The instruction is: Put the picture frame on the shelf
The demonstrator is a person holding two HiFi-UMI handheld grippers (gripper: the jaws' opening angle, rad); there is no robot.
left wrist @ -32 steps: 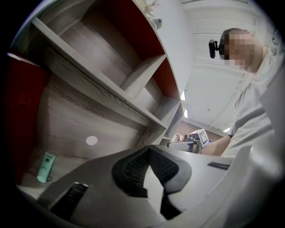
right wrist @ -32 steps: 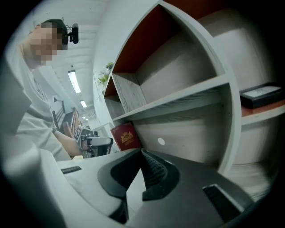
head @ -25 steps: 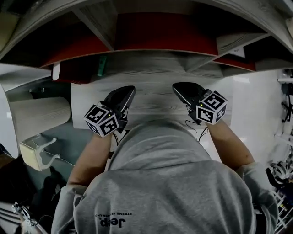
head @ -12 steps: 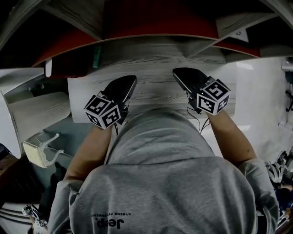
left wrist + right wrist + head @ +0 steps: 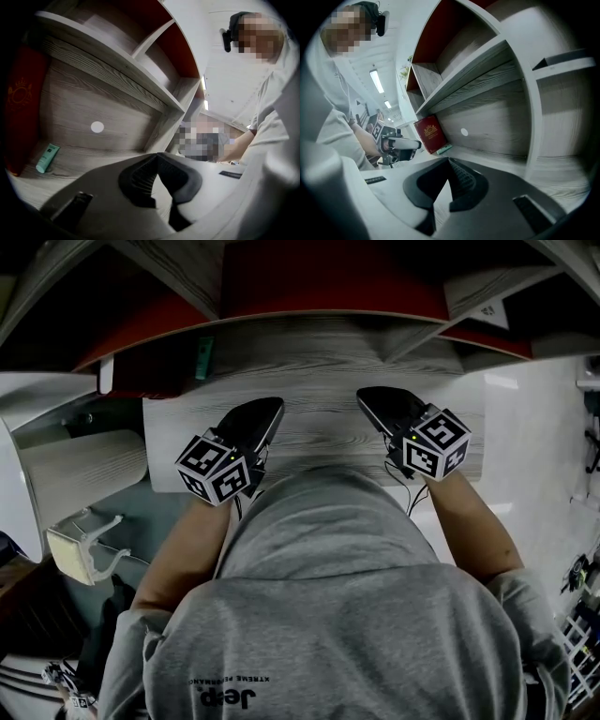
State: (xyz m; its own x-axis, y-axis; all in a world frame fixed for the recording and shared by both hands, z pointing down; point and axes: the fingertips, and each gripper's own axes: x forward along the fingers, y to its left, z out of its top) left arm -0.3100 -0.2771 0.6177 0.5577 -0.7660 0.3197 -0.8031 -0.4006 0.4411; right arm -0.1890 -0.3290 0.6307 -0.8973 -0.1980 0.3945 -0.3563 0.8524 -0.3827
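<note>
I see no plain picture frame. A flat red case with a gold crest (image 5: 431, 133) stands upright at the left end of the shelf bay (image 5: 319, 357), and it also fills the left edge as the red case (image 5: 18, 108). My left gripper (image 5: 270, 412) and right gripper (image 5: 371, 399) hover side by side over the grey wood-grain shelf board (image 5: 319, 423), pointing into the bay. The left gripper (image 5: 157, 156) has its jaws touching with nothing between them. The right gripper (image 5: 449, 161) is shut and empty too. The left gripper (image 5: 401, 144) also shows from the side.
A small teal tube (image 5: 203, 357) lies on the shelf board beside the red case; the same teal tube (image 5: 47, 158) shows at the lower left. A white round sticker (image 5: 97, 126) marks the back panel. Upright dividers (image 5: 164, 126) bound the bay. A cream slatted stool (image 5: 80, 474) stands at the left.
Both grippers have stayed shut and side by side over the board. The head view has shifted a little, so the shelf sits slightly higher in the picture.
</note>
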